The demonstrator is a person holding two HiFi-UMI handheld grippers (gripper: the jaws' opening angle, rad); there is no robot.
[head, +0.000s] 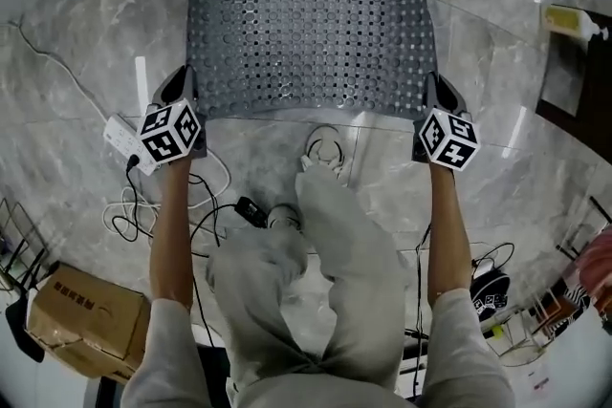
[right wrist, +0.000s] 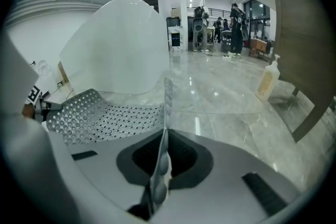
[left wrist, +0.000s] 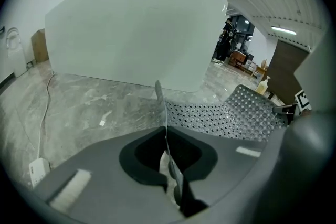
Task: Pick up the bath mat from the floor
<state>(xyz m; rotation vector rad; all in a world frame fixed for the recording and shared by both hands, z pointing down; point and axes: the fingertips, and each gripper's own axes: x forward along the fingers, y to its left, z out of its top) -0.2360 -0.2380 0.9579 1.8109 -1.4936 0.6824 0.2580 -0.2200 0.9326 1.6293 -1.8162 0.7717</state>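
1. One grey bath mat (head: 311, 38), punched all over with round holes, is lying spread out in front of us over the marble floor (head: 497, 5). Its near edge is sagging slightly between its two near corners. We cannot tell whether its far edge is resting on the floor.
2. Both near corners are being gripped. The left hand-held gripper (head: 182, 83) is clamping shut on the left corner and the right hand-held gripper (head: 432, 87) on the right one, and the mat's thin edge is standing upright between each pair of jaws.
3. We are judging the mat to be light, soft and rubbery. It is bending rather than staying flat, so it will probably droop and swing once it is clear of the floor.
4. We are treating the corners as the right places to hold. Keeping them wide apart is keeping the sheet open, though so thin an edge could slide out of the pads under a hard pull.
5. Further out, a white power strip (head: 122, 137) and loose cables (head: 206, 205) are lying near the left side. A cardboard box (head: 81, 320) and a bottle (head: 572, 19) are sitting well apart from the mat.
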